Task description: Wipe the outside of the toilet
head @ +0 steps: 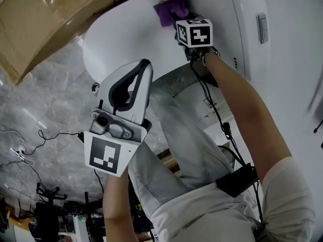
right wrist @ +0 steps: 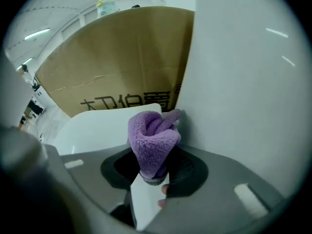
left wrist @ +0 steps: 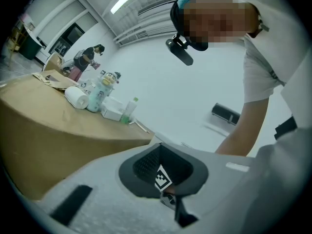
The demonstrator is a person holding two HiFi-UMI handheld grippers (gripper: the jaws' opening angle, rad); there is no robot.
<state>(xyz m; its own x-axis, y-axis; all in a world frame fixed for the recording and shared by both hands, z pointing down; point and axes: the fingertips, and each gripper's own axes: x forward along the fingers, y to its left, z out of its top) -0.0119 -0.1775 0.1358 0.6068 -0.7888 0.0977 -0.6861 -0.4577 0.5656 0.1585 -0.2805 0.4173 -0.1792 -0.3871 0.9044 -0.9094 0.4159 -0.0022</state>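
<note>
Up at twelve o'clock in the head view, your right gripper (head: pixel 177 18) pinched a purple fleece cloth (head: pixel 170 9) and held it against the white toilet (head: pixel 116 39), beside a cardboard sheet (head: pixel 45 19). Your left gripper (head: pixel 145 67) hung at seven o'clock from the cloth, its jaws pressed together on nothing.

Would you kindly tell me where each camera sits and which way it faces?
Head view: on the head, looking down at the toilet; forearms, legs, left gripper and right gripper show.
Left gripper view: on the left gripper, tilted up at the wearer's torso and arm.
Right gripper view: on the right gripper, facing the purple cloth it clamps.
Shared: head and right gripper views both show purple cloth, toilet, cardboard.
</note>
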